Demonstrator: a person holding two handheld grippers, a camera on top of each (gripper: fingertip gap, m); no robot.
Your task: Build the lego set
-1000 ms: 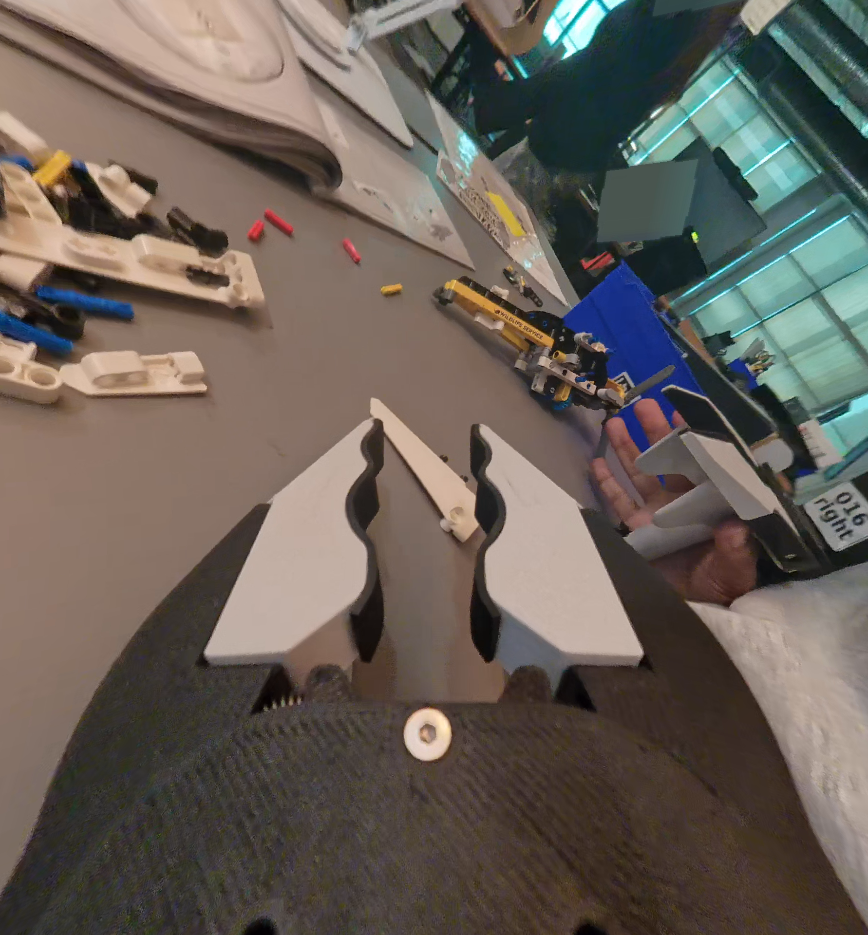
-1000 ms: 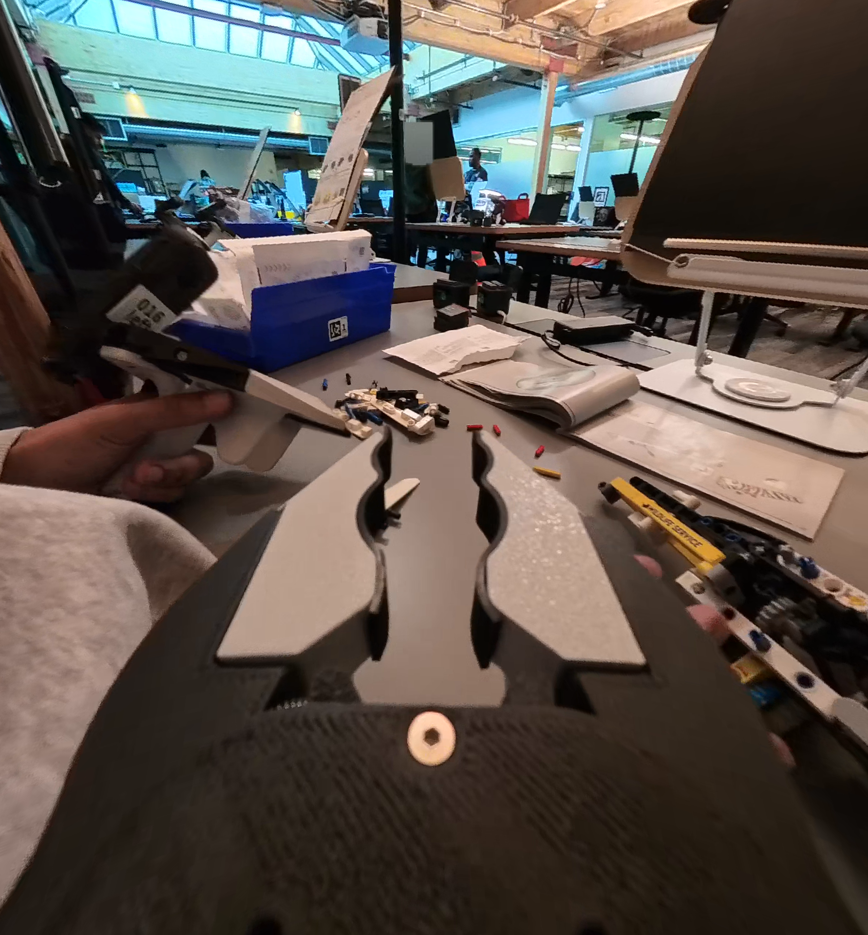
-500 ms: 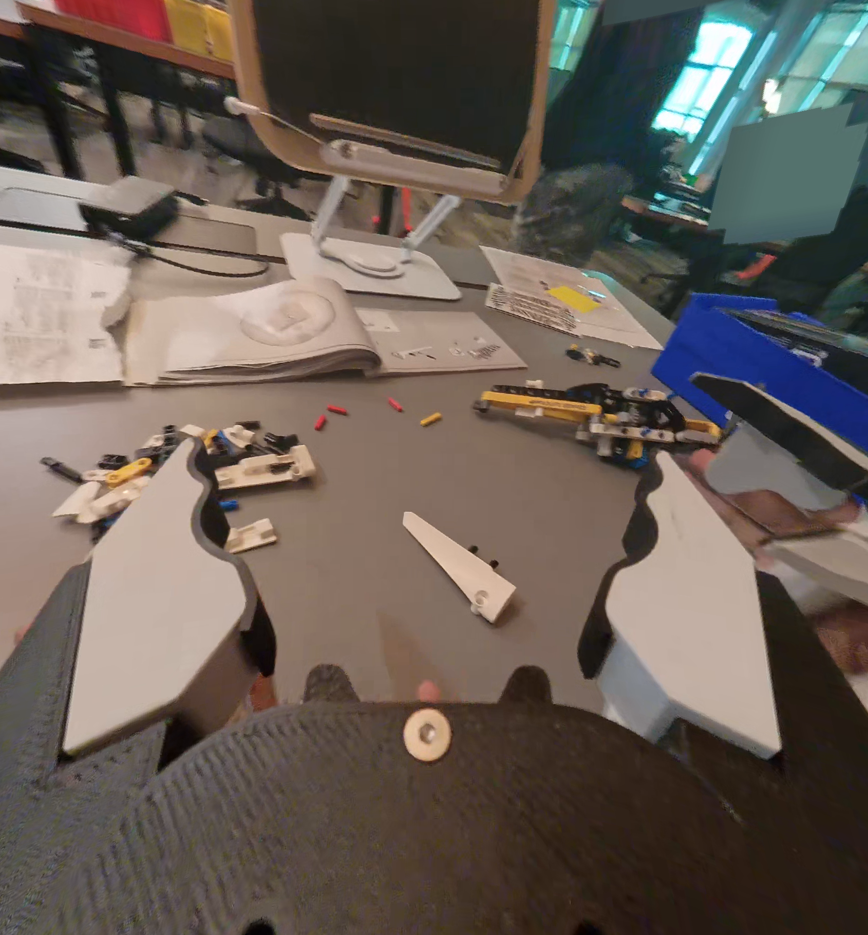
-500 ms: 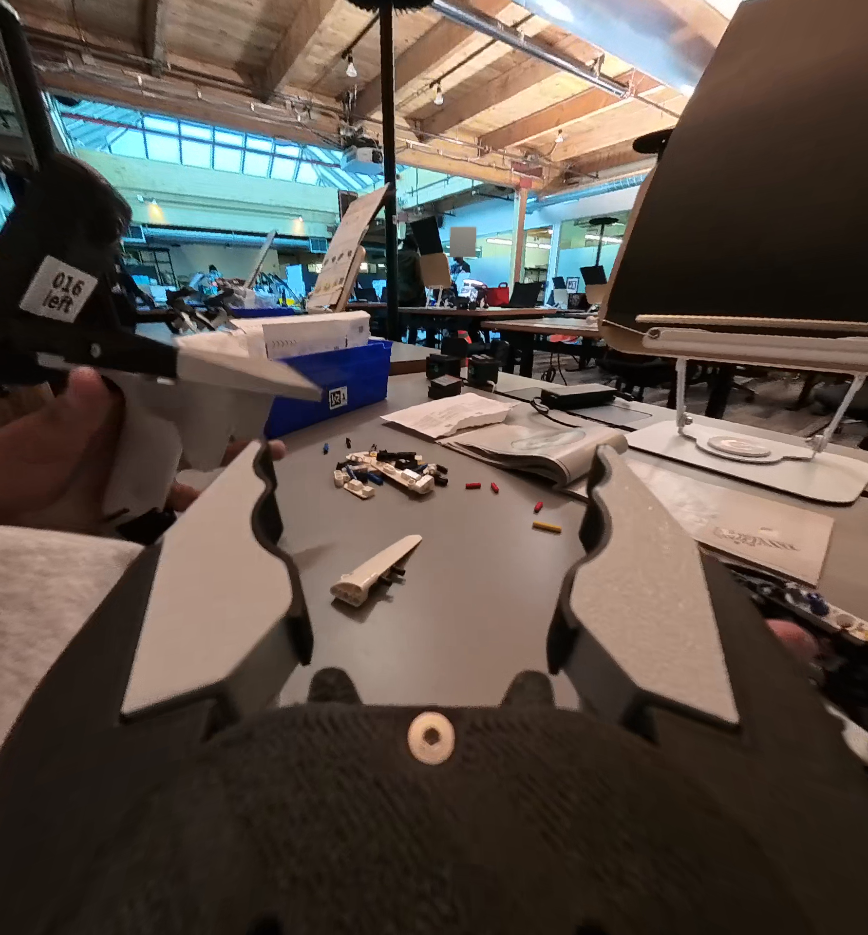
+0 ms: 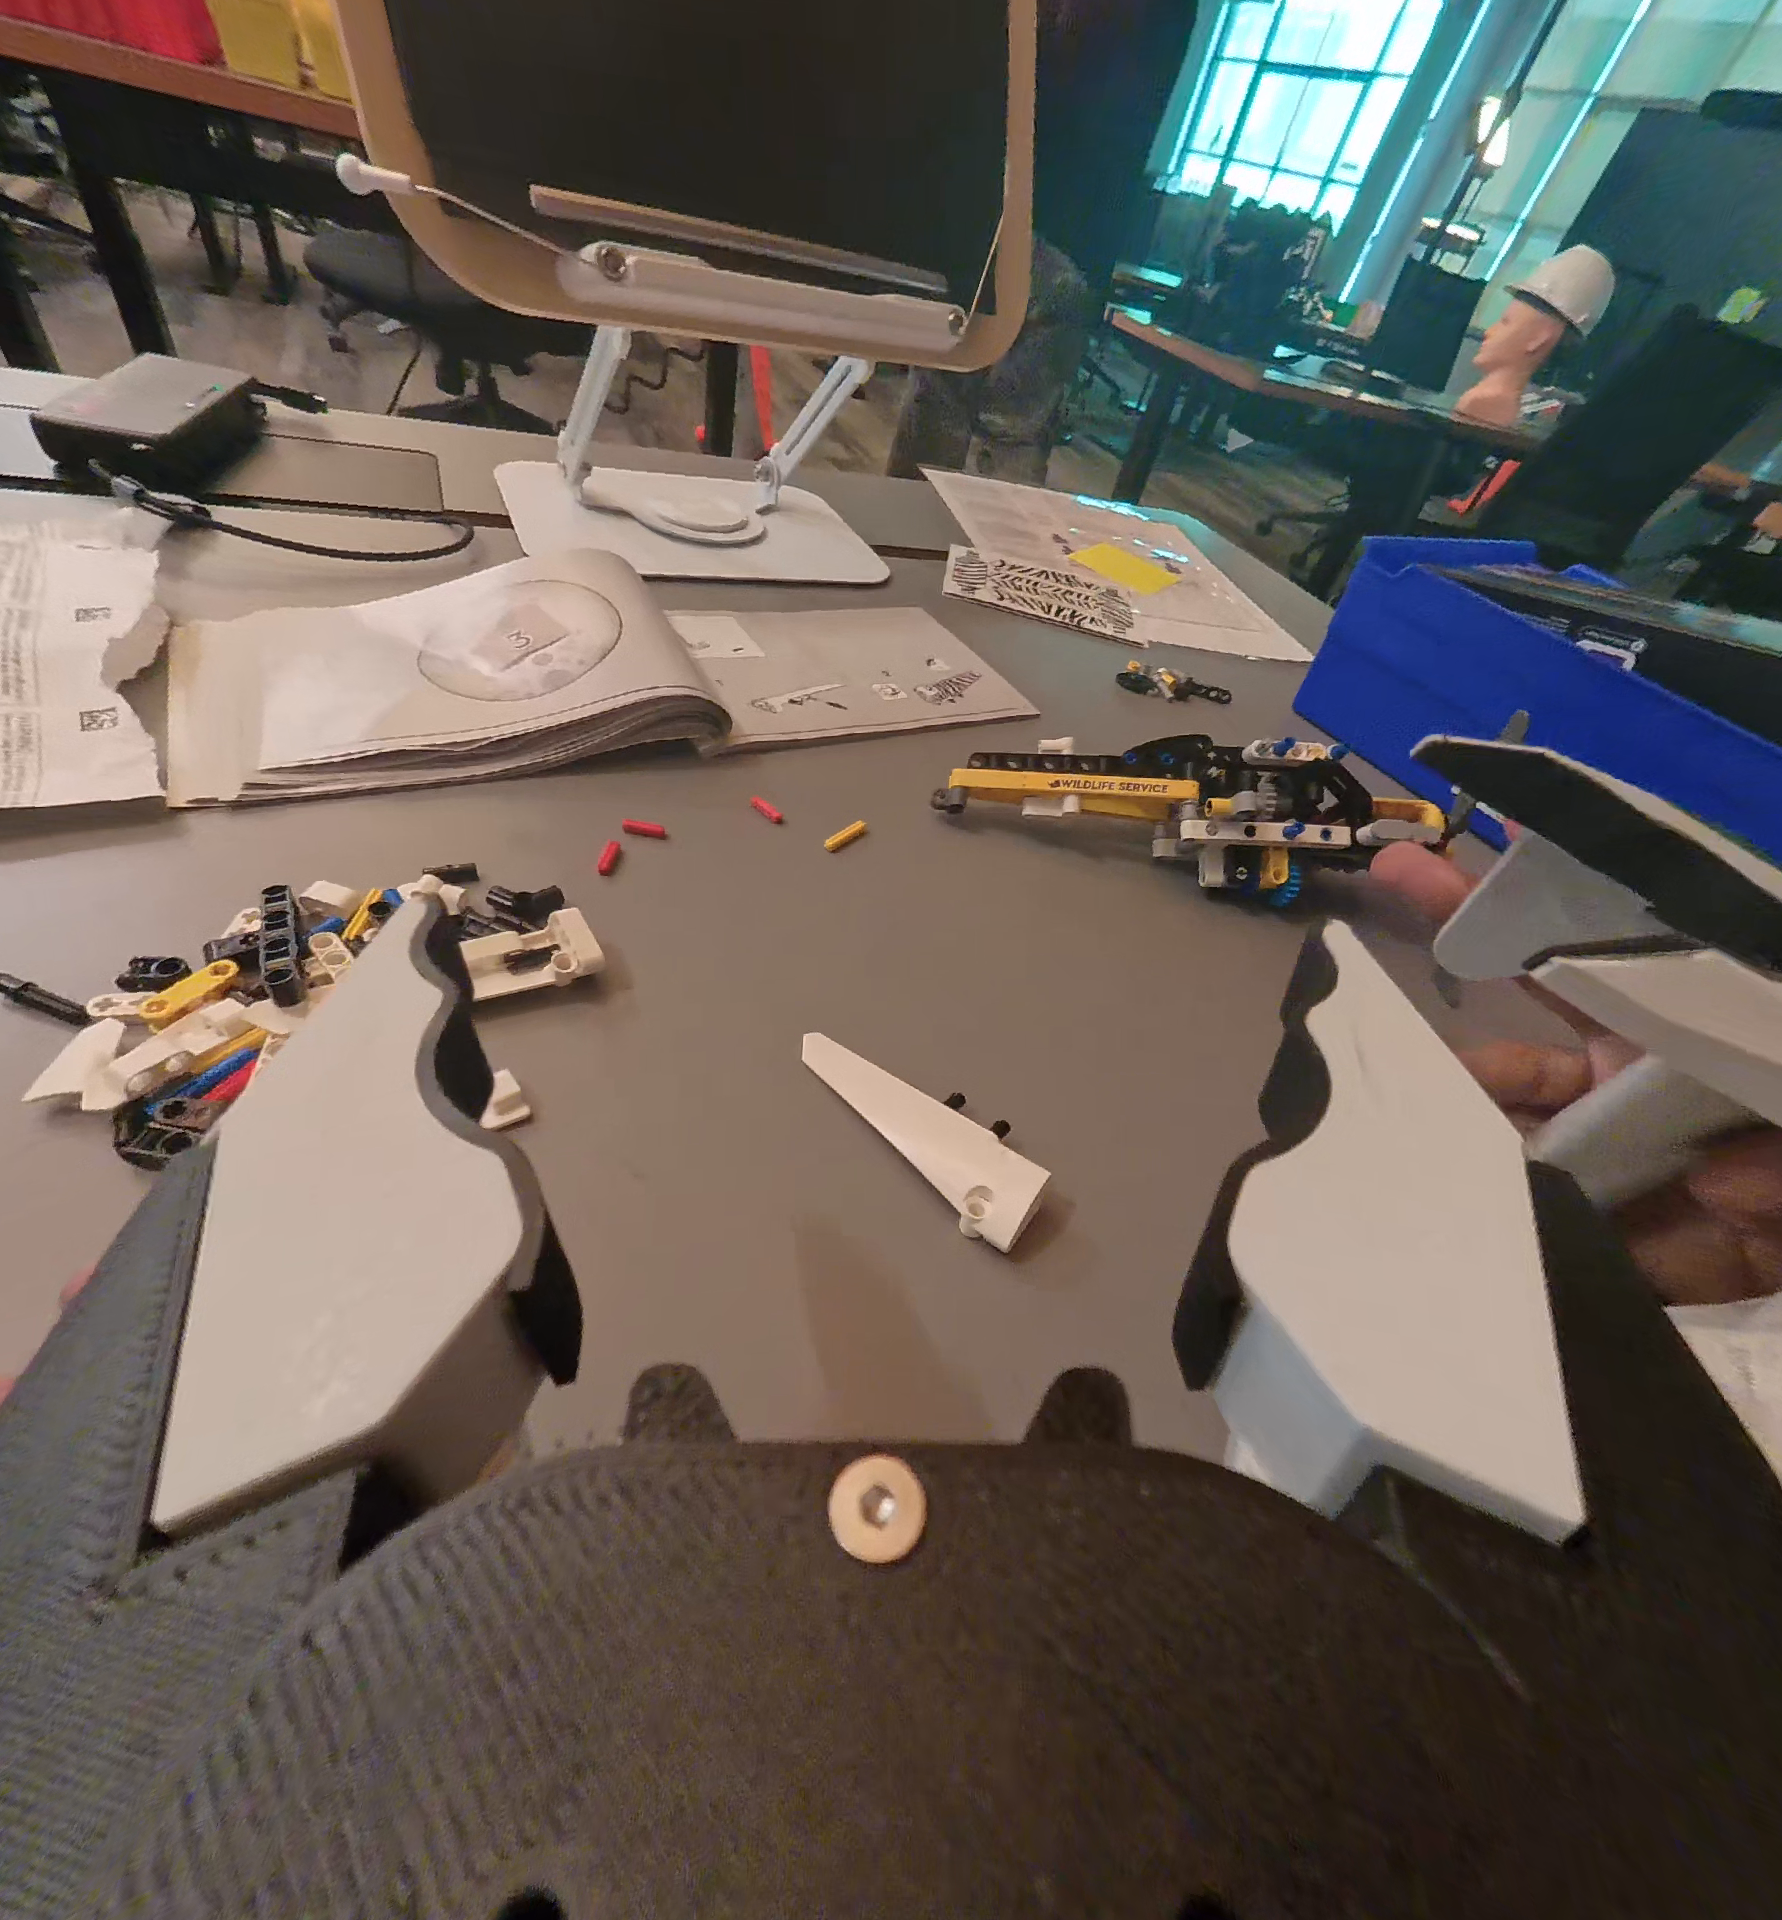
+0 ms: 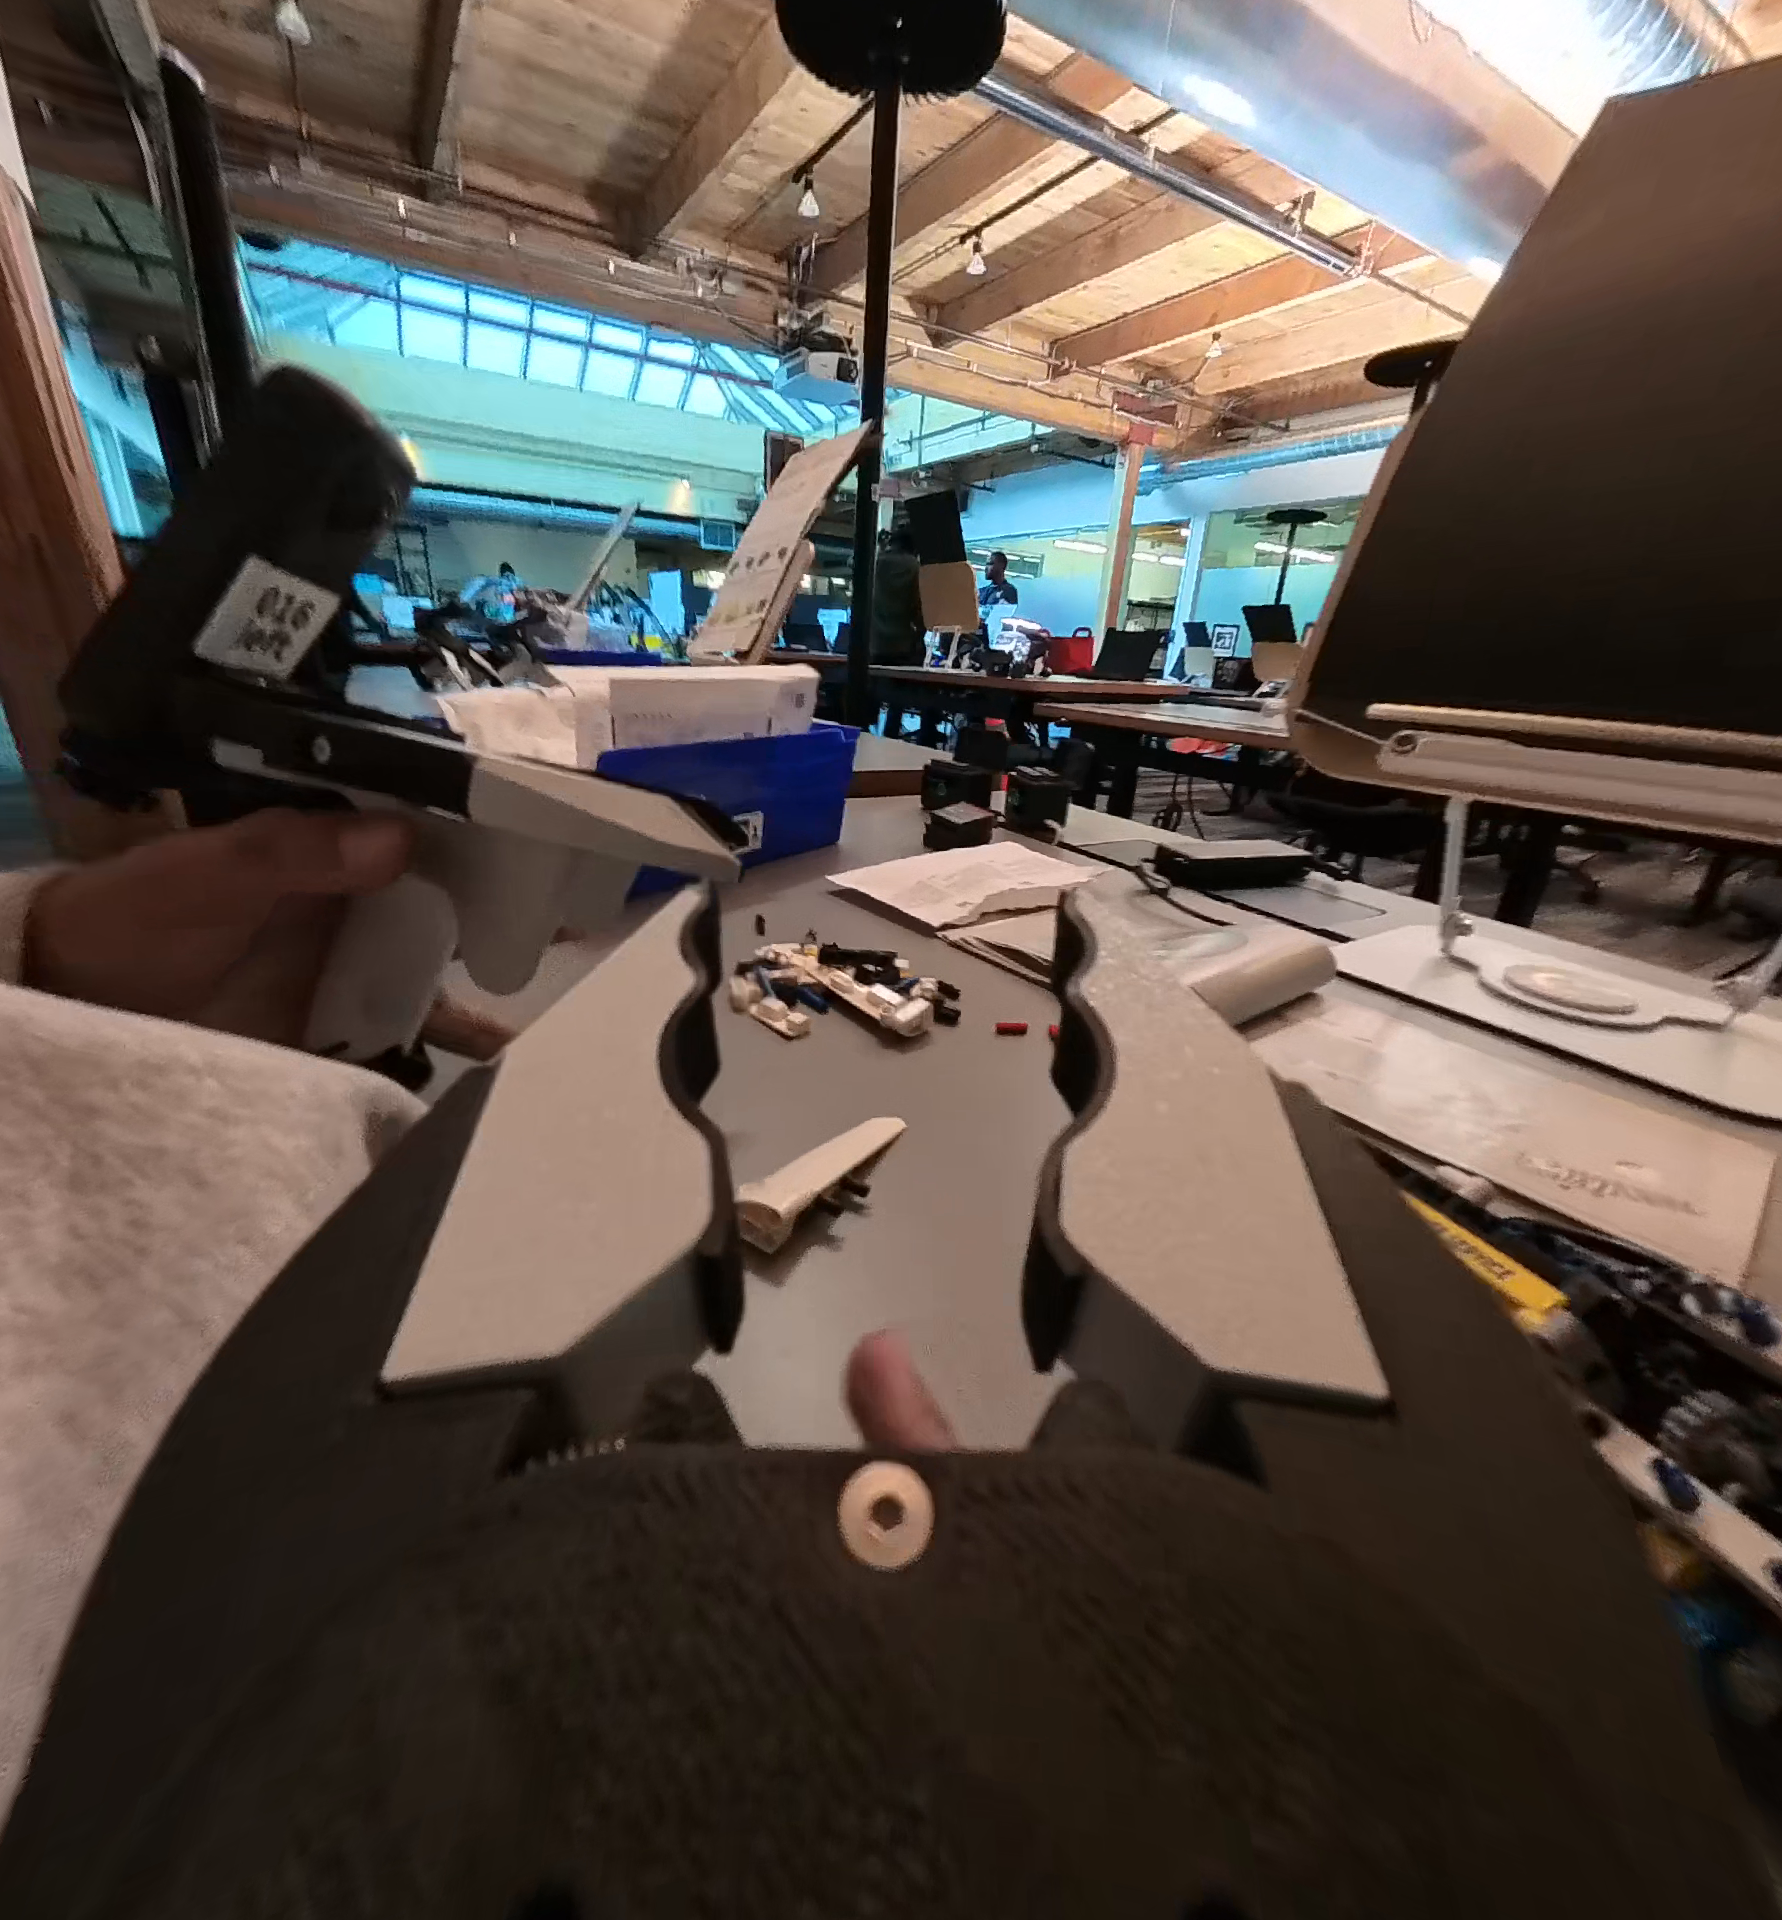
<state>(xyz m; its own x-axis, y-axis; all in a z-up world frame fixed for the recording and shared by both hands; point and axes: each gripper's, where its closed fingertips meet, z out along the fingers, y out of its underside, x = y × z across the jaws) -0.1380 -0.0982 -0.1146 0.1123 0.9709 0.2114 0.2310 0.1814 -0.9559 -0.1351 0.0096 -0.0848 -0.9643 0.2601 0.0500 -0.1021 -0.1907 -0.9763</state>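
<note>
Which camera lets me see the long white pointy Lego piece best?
The left wrist view. There the white wedge piece lies flat on the grey table in plain sight, whole, with its two small black pins showing. The right wrist view shows it from a low angle, so it looks squashed, and its thick end sits right beside a gripper finger.

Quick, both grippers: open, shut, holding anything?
Left gripper: open, holding nothing.
Right gripper: open, holding nothing.

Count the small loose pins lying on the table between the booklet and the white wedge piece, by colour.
Red pins: 3
Yellow pins: 1
Total: 4
</note>
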